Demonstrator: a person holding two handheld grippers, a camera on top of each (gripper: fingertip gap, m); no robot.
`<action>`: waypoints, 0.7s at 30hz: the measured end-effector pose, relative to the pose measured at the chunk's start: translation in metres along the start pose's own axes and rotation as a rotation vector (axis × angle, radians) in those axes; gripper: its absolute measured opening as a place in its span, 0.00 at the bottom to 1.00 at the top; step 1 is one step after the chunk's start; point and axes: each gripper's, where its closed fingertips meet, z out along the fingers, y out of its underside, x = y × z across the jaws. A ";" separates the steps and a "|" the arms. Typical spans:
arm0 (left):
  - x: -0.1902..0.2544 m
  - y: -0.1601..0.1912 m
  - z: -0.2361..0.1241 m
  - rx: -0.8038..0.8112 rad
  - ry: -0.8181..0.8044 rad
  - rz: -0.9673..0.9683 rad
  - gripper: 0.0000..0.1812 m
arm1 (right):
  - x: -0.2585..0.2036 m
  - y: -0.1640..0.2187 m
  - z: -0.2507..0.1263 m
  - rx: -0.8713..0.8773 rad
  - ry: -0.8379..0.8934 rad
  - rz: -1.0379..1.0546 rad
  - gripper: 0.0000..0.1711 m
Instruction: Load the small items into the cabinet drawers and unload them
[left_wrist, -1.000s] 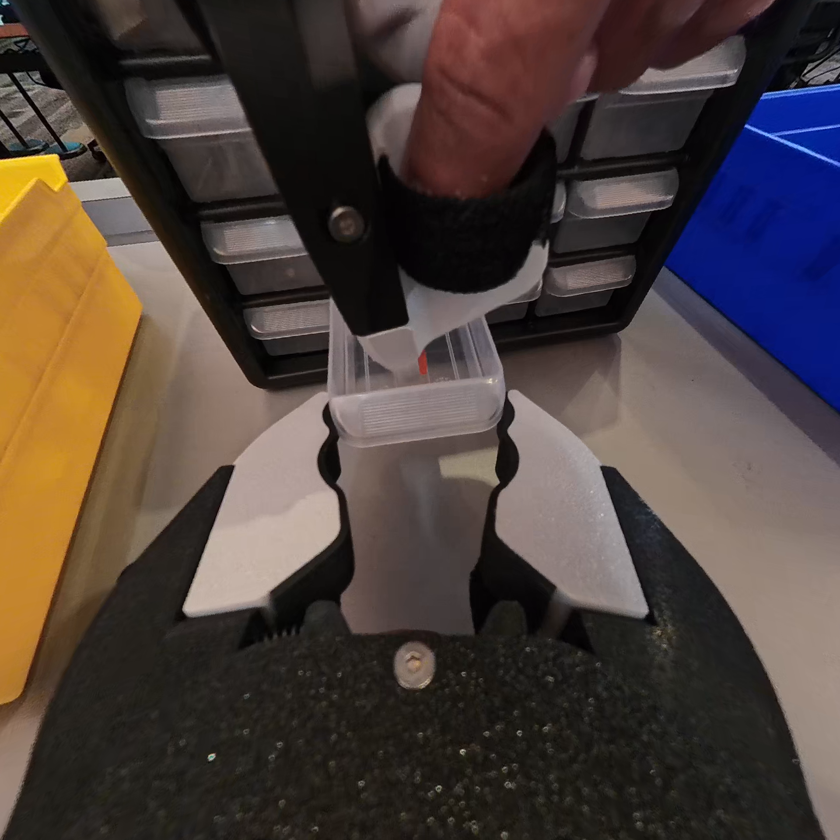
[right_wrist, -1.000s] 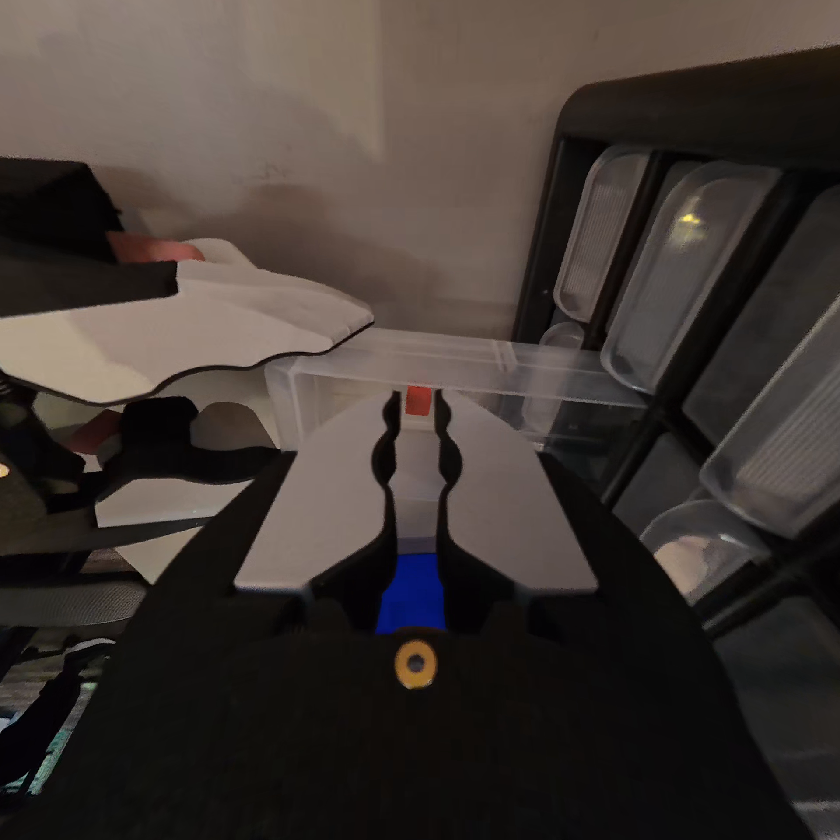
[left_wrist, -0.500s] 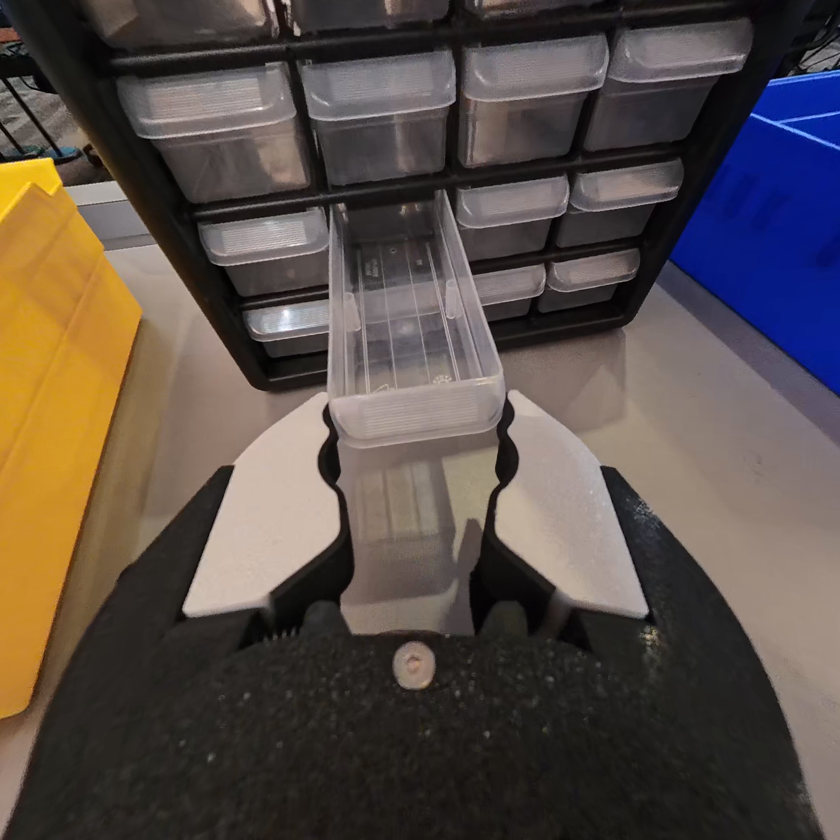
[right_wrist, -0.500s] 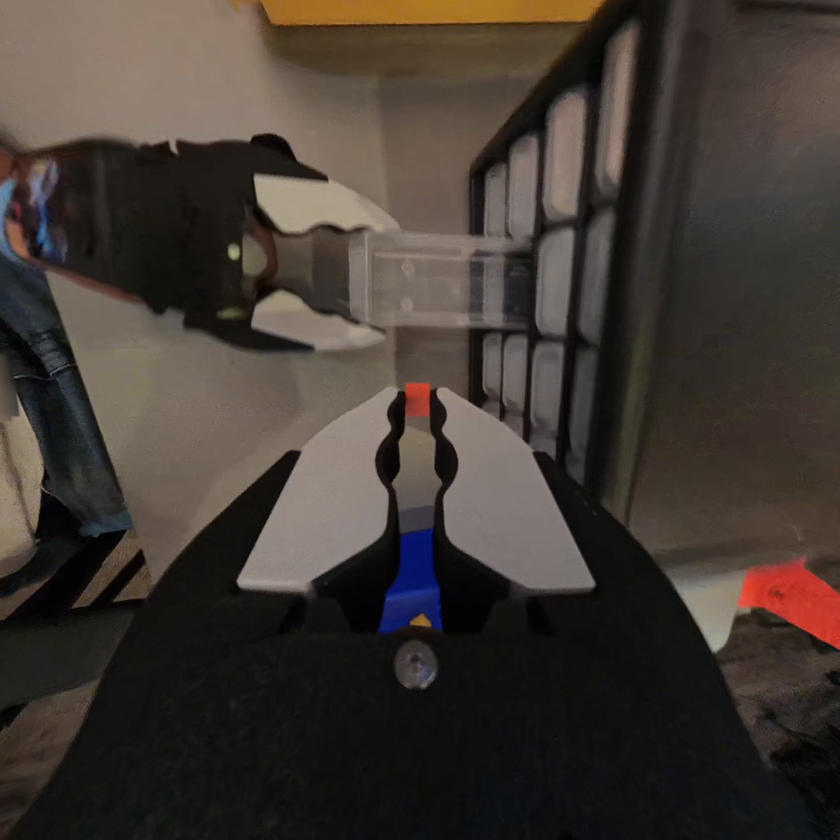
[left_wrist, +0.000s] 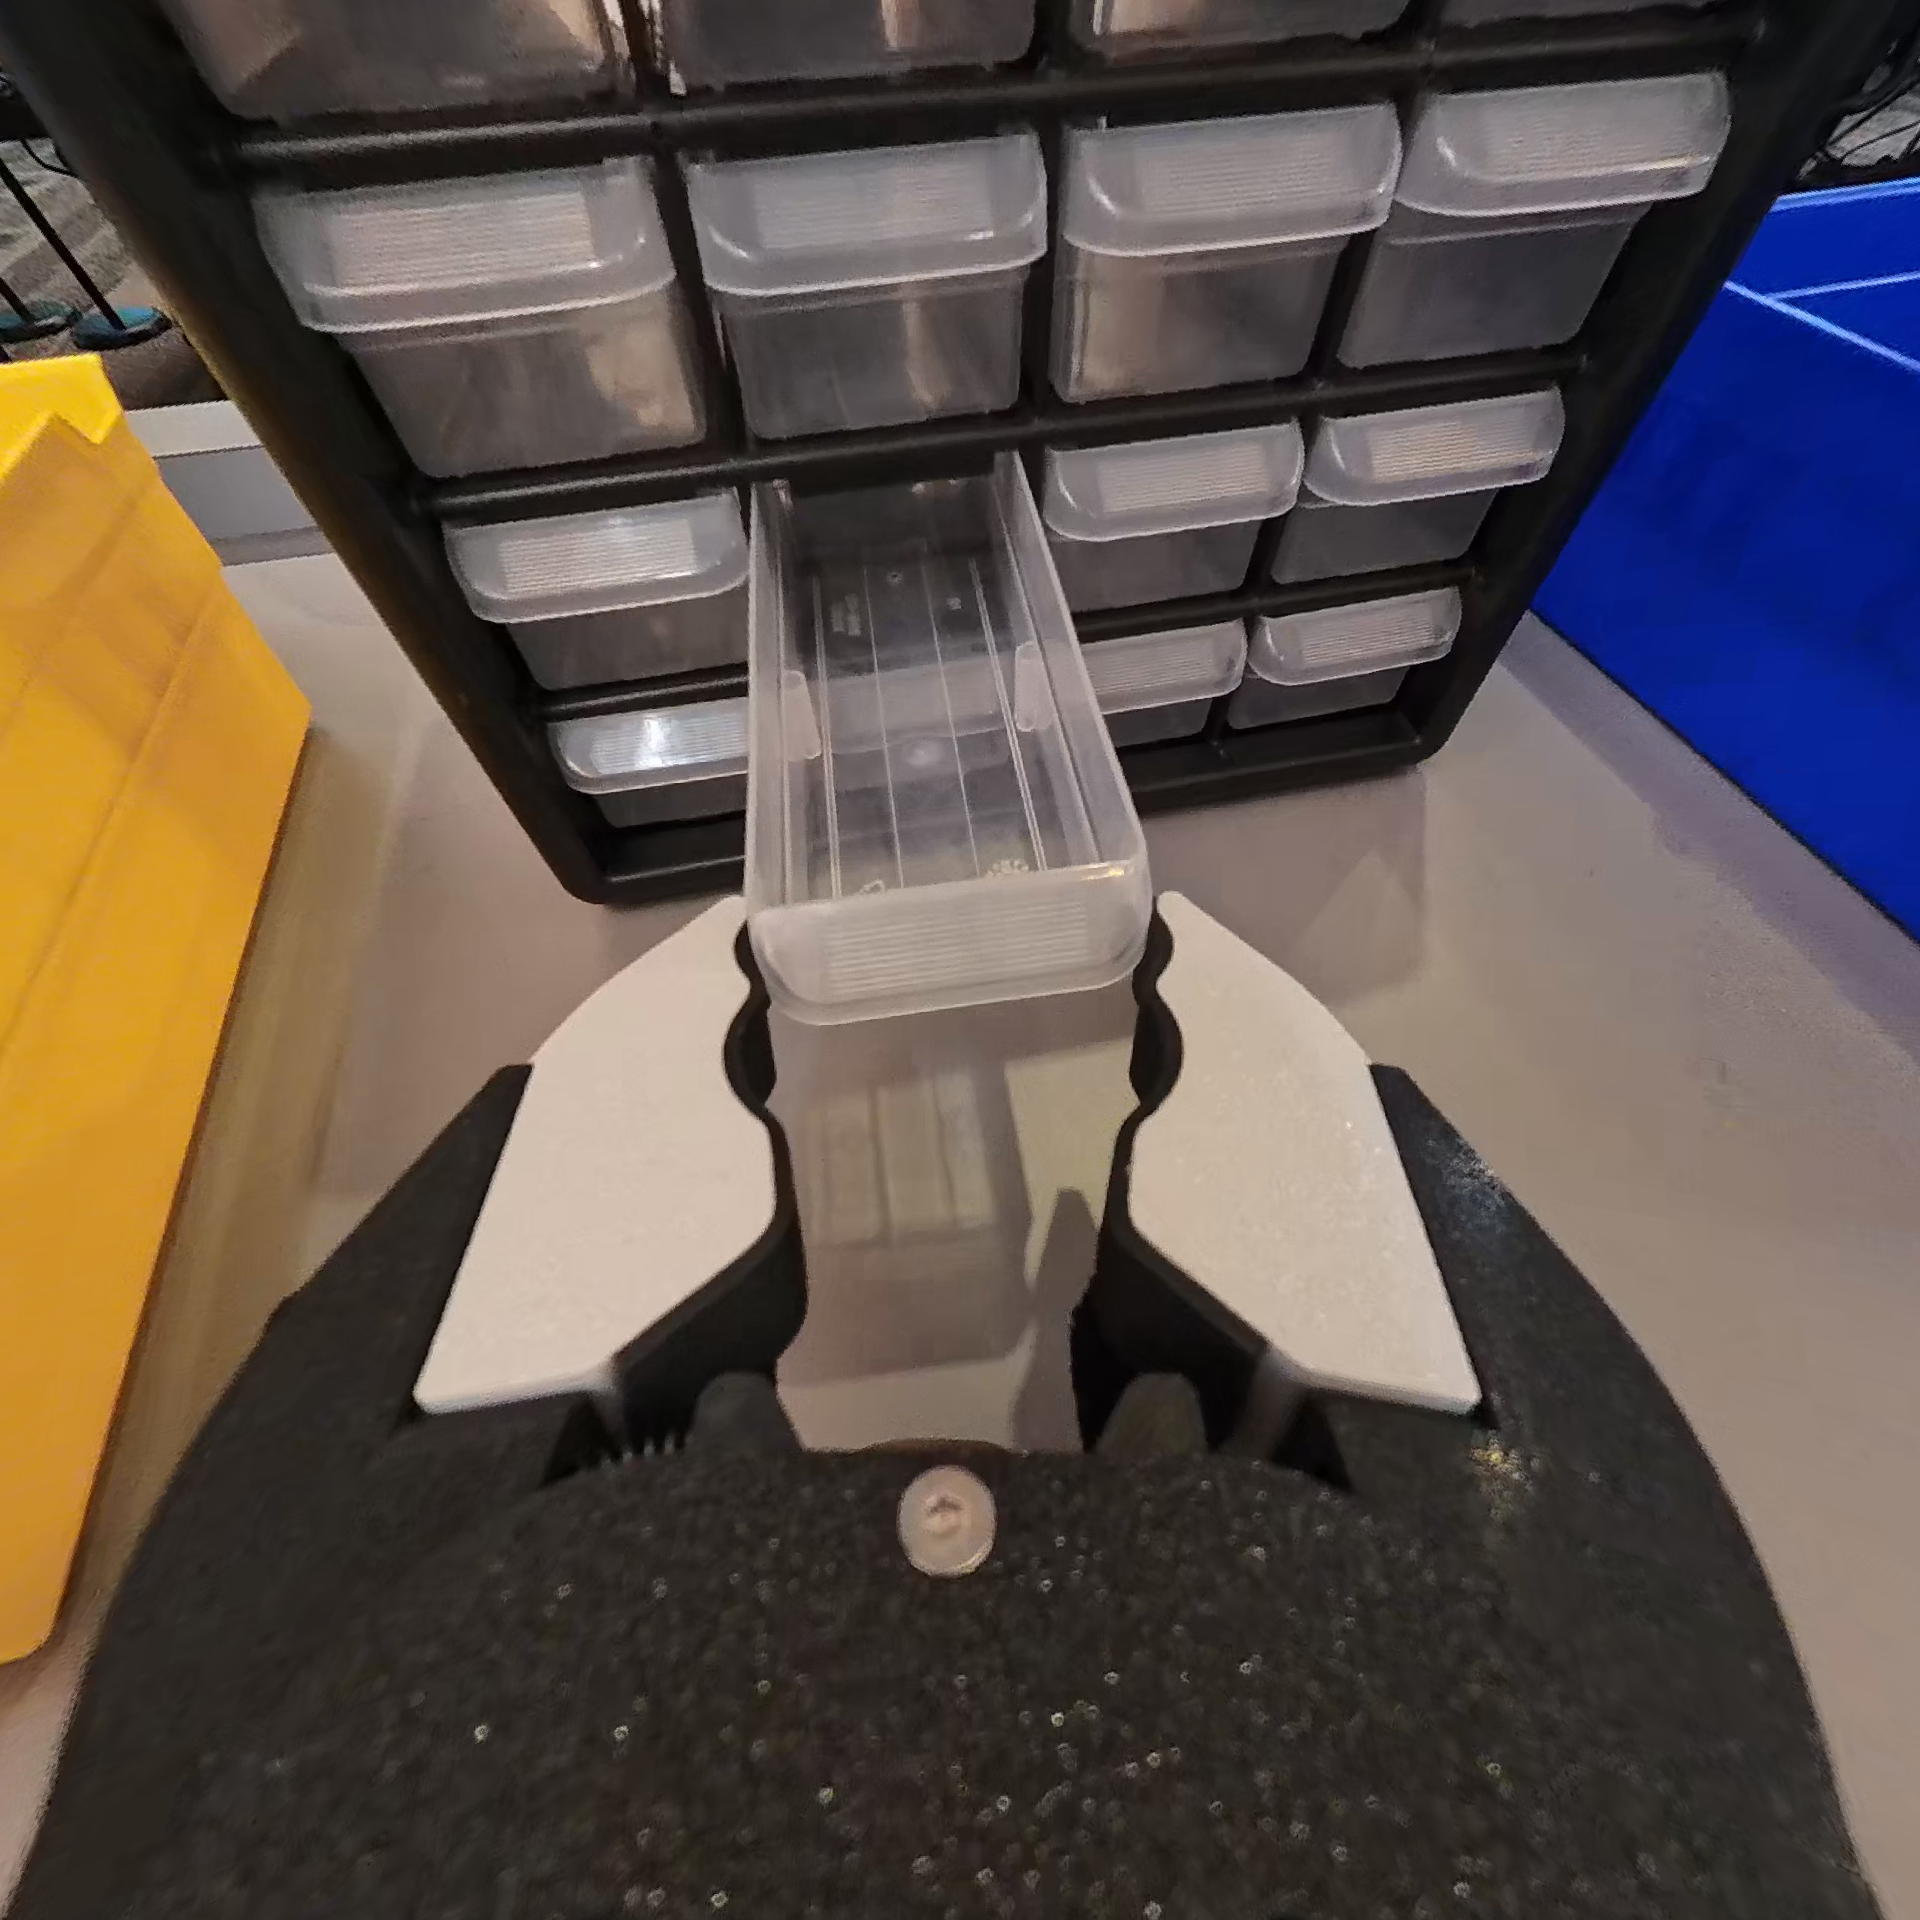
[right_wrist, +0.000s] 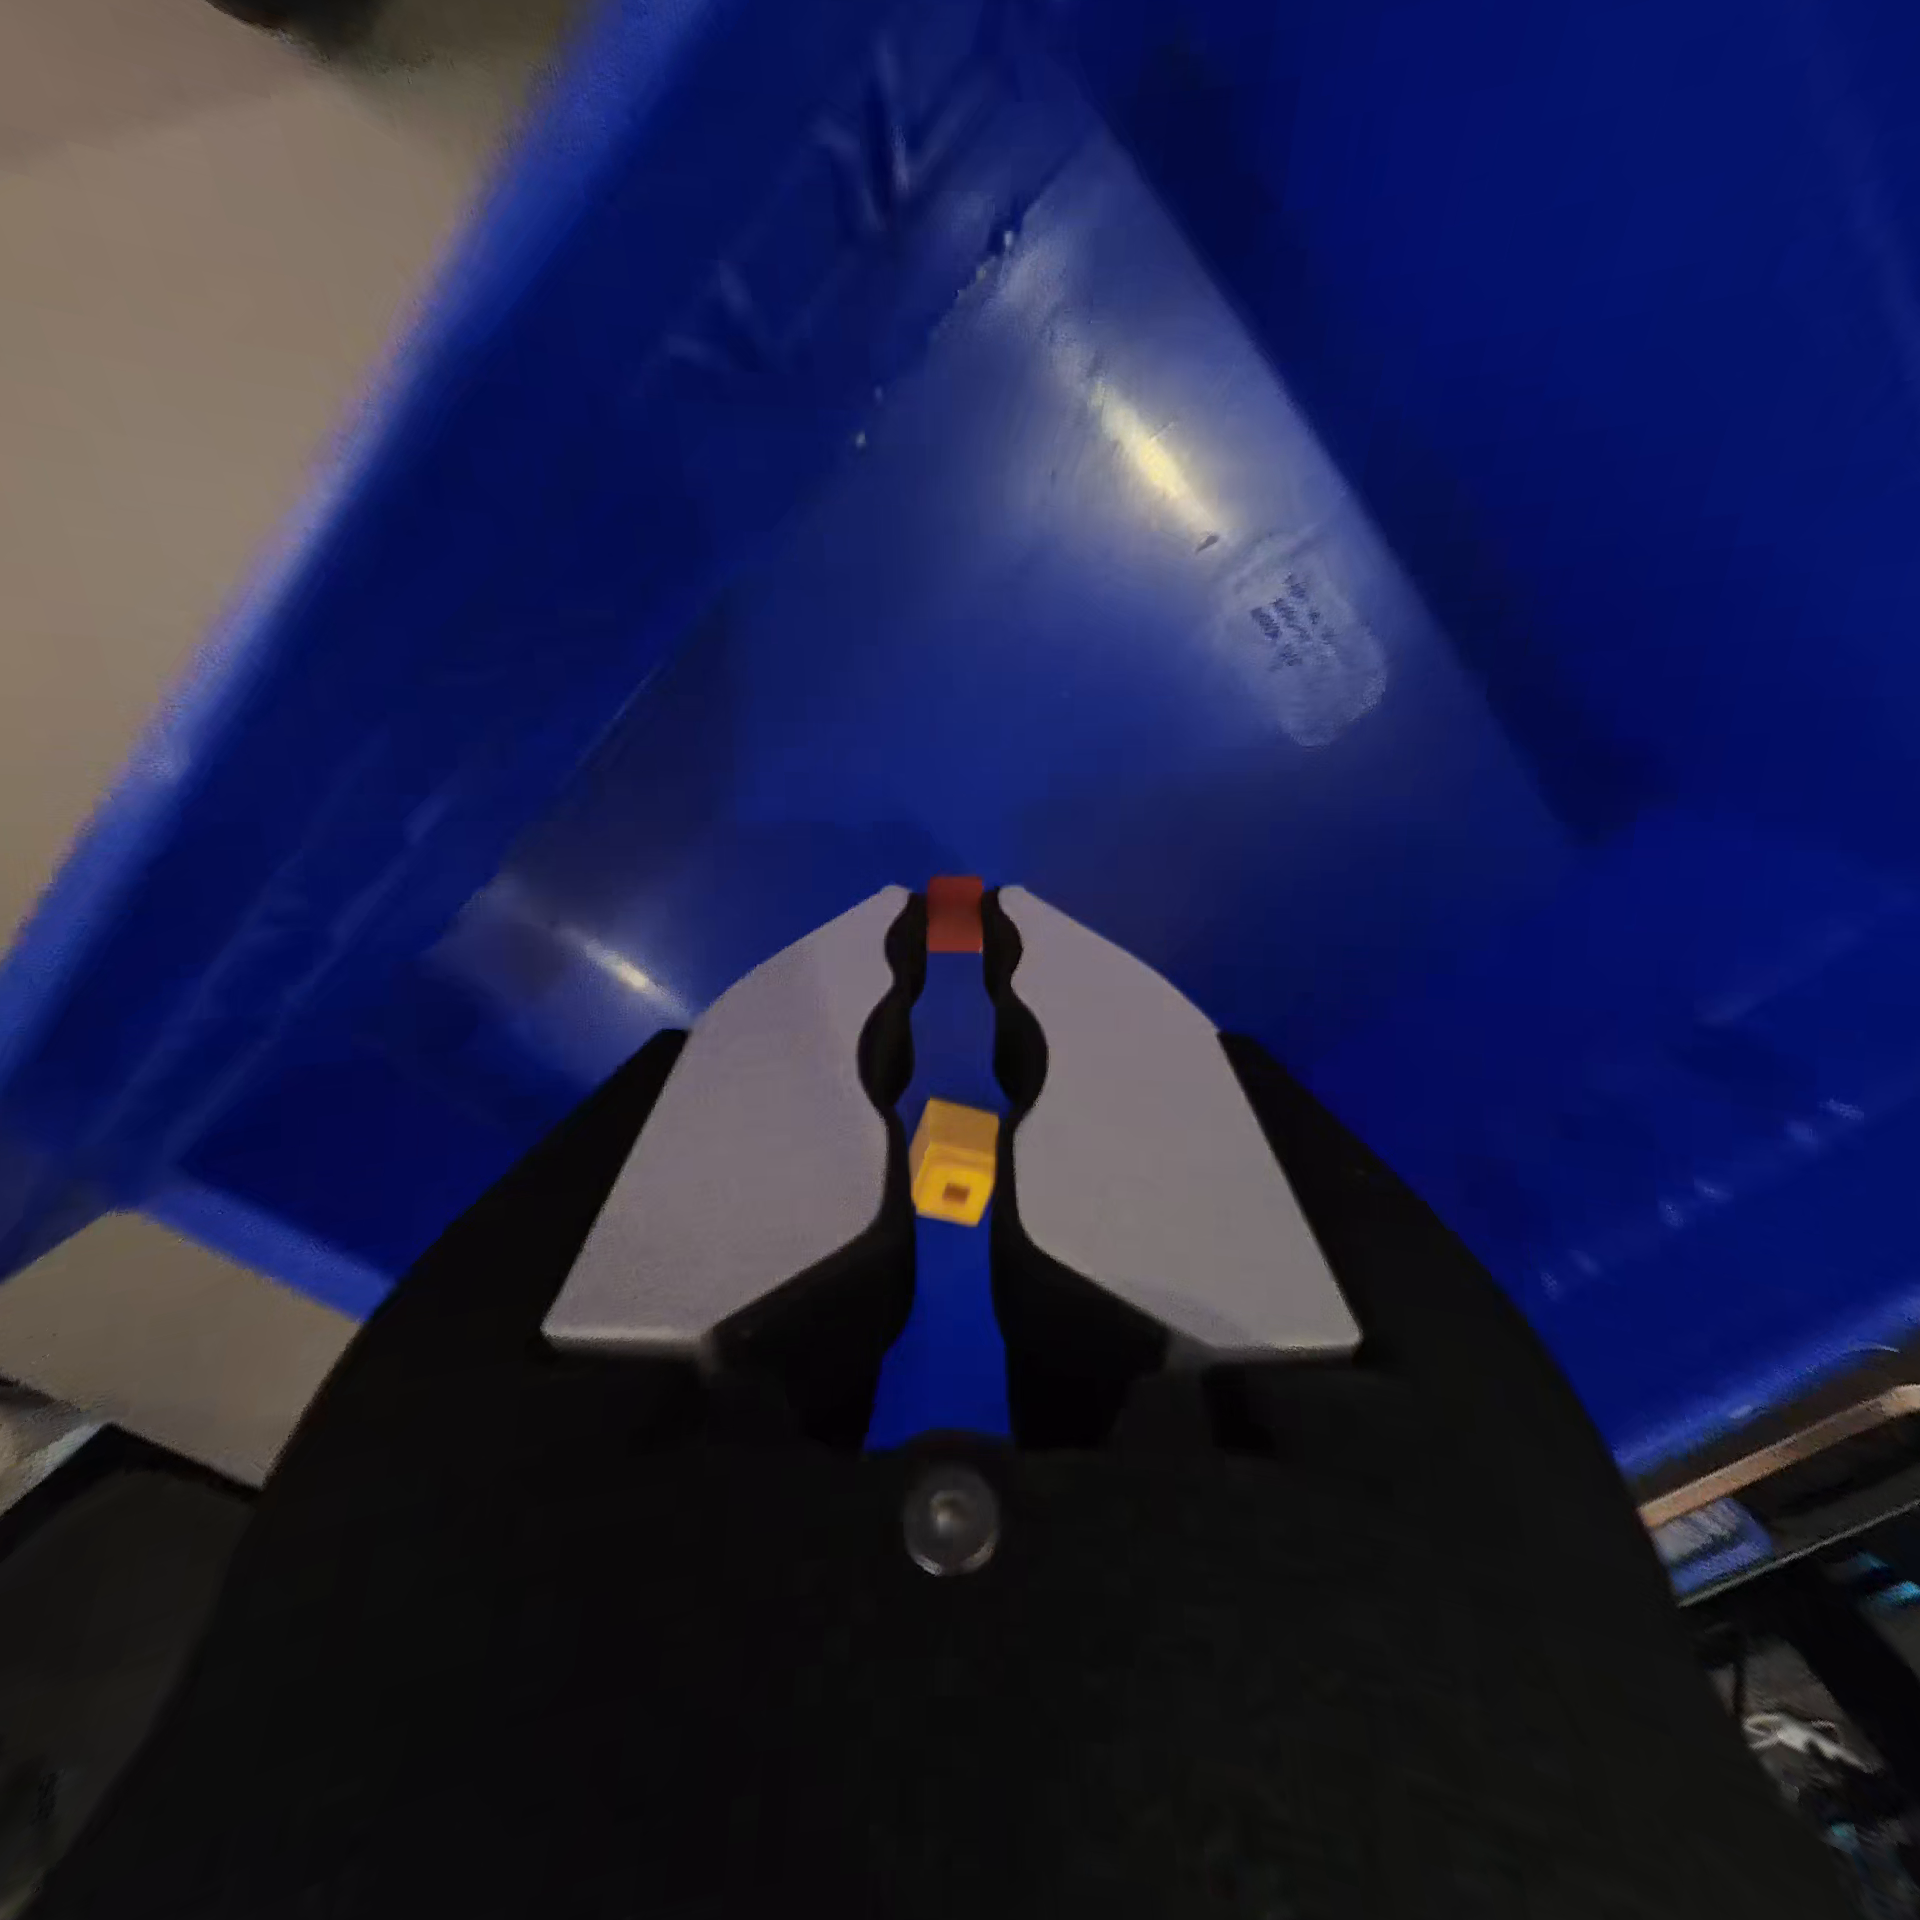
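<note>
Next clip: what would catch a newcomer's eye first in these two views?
In the left wrist view, the clear drawer juts out of the black cabinet, its front gripped by the left gripper, and looks empty. In the right wrist view, the right gripper pinches a small red piece over the blue bin, where a yellow block lies.

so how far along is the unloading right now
Done: the pulled-out drawer looks empty. In hand: the right hand-held gripper pinches a small red piece over the blue bin, where a yellow piece already lies. Left: drop it; the left hand-held gripper, gripping the drawer front, pushes it shut.
</note>
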 end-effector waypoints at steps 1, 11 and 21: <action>0.000 0.000 0.000 0.002 0.000 0.002 0.37 | 0.002 0.001 0.010 -0.018 -0.005 0.004 0.06; -0.001 0.000 0.001 0.002 -0.008 0.009 0.37 | -0.002 -0.003 0.039 -0.109 -0.006 -0.024 0.06; 0.000 -0.004 0.007 0.006 -0.009 0.006 0.37 | -0.020 -0.021 -0.071 0.570 0.173 0.163 0.17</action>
